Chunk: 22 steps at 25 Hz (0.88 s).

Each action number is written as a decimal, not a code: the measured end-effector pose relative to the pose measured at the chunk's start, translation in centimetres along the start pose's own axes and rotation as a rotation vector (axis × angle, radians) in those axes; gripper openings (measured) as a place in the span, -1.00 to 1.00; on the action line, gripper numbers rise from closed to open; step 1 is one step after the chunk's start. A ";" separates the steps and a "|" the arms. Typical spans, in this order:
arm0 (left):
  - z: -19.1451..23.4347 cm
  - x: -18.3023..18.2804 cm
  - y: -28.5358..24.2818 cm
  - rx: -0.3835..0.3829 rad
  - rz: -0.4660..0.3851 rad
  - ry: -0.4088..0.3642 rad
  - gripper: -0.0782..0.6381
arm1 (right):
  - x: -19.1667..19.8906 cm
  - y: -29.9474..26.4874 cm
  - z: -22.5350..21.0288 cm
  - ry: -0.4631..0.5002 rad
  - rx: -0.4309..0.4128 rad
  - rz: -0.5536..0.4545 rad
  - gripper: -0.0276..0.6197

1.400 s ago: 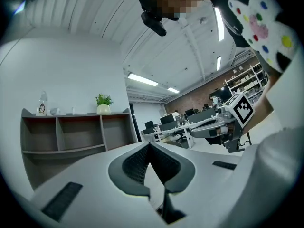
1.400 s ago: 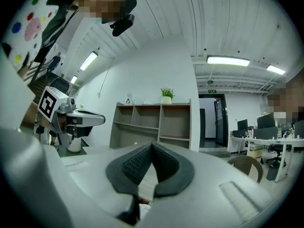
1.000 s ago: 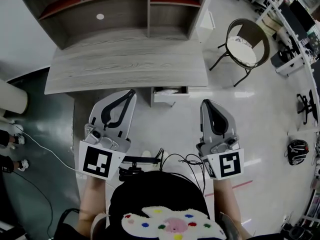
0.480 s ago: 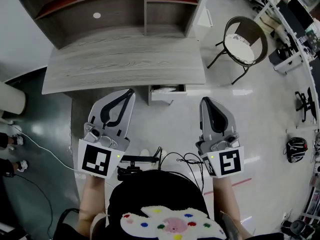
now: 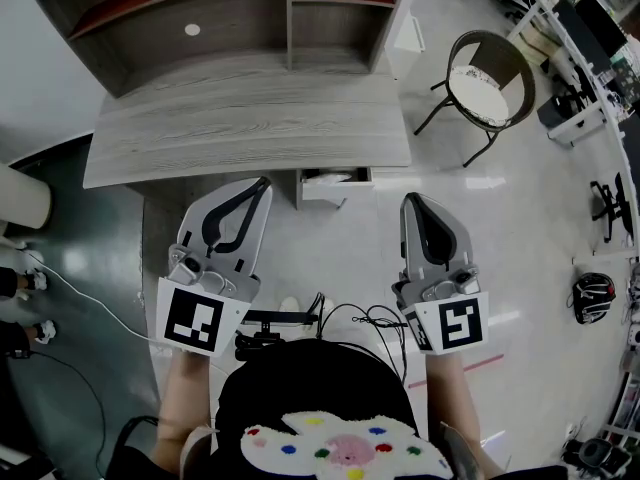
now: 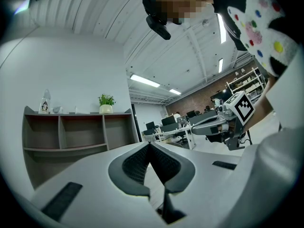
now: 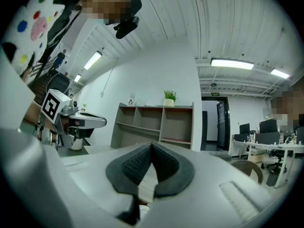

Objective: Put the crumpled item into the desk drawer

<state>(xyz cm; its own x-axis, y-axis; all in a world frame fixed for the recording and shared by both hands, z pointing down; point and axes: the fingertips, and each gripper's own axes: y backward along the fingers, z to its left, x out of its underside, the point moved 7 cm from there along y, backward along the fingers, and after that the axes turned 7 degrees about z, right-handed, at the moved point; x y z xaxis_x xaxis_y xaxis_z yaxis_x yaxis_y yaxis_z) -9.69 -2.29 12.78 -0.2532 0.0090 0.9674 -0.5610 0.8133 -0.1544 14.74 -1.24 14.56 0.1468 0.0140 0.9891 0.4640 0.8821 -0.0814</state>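
The grey wooden desk [image 5: 250, 128] has a small drawer [image 5: 335, 190] pulled open under its right front edge. Something white and crumpled [image 5: 333, 177] lies inside it. My left gripper [image 5: 263, 183] hangs in front of the desk, just left of the drawer, with its jaws shut and nothing between them. My right gripper [image 5: 411, 202] is level with it, to the drawer's right, also shut and holding nothing. In the left gripper view the left gripper's [image 6: 150, 144] tips meet. The right gripper's [image 7: 152, 144] tips meet too in the right gripper view.
An open shelf unit [image 5: 230, 18] stands on the back of the desk. A round chair [image 5: 490, 83] sits to the right on the glossy floor. A white cable [image 5: 90, 303] runs along the floor at left, near someone's shoes [image 5: 15, 283].
The head view has shifted slightly, so the desk sits a little further left and higher in the picture. Both grippers have kept their places and stayed shut.
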 end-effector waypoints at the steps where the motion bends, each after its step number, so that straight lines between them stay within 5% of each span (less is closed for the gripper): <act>1: 0.0 0.0 0.0 0.000 0.001 0.001 -0.76 | 0.0 0.0 0.0 0.000 0.000 0.001 -0.89; 22: 0.0 -0.2 0.0 0.002 0.007 0.013 -0.76 | -0.4 0.1 0.4 0.029 -0.007 0.020 -0.89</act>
<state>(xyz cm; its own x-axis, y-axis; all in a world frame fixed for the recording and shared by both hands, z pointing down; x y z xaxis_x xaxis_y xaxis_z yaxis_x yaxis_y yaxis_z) -9.60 -2.26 12.59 -0.2473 0.0223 0.9687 -0.5604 0.8123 -0.1617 14.38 -1.02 14.25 0.1817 0.0181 0.9832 0.4668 0.8784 -0.1025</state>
